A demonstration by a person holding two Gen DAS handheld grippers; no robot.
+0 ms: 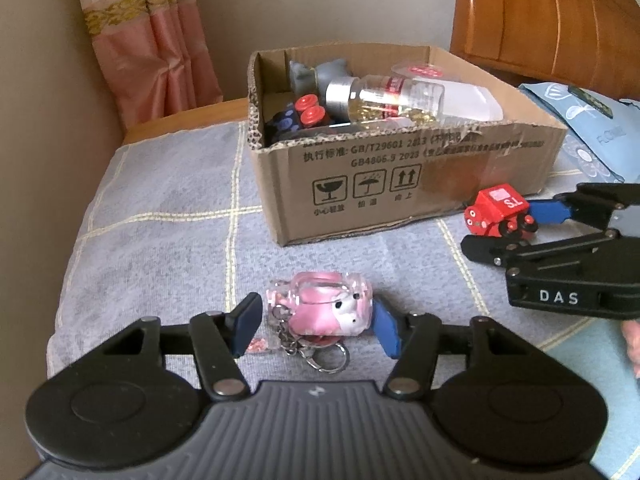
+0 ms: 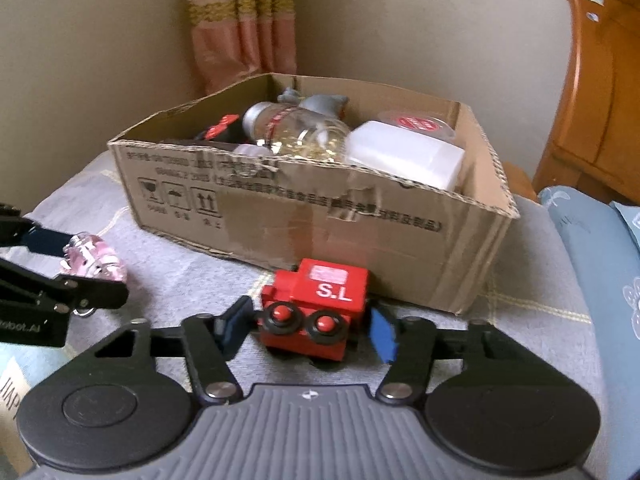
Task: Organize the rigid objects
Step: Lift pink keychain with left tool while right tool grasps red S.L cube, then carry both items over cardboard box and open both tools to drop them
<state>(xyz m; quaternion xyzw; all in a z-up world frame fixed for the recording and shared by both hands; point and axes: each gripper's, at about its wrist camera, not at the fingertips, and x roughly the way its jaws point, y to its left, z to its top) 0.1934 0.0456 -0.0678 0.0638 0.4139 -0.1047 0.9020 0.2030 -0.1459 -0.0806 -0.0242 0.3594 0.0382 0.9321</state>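
A pink keychain toy (image 1: 326,310) with a metal ring lies on the grey checked bedcover. My left gripper (image 1: 316,322) is open around it, one blue pad on each side, with small gaps. A red toy train (image 2: 316,306) marked "S.L" lies in front of the cardboard box (image 2: 360,232). My right gripper (image 2: 308,330) is open around the train, pads close to both sides. The train (image 1: 498,212) and the right gripper (image 1: 520,228) also show in the left wrist view, and the pink toy (image 2: 96,260) shows in the right wrist view.
The open cardboard box (image 1: 400,176) holds a glass jar (image 1: 384,98), a white plastic bottle (image 2: 404,158), a grey figure (image 1: 316,72) and red-capped items (image 1: 310,110). A blue pillow (image 2: 600,264) lies to the right. A wooden headboard (image 1: 552,20) and a pink curtain (image 1: 148,44) stand behind.
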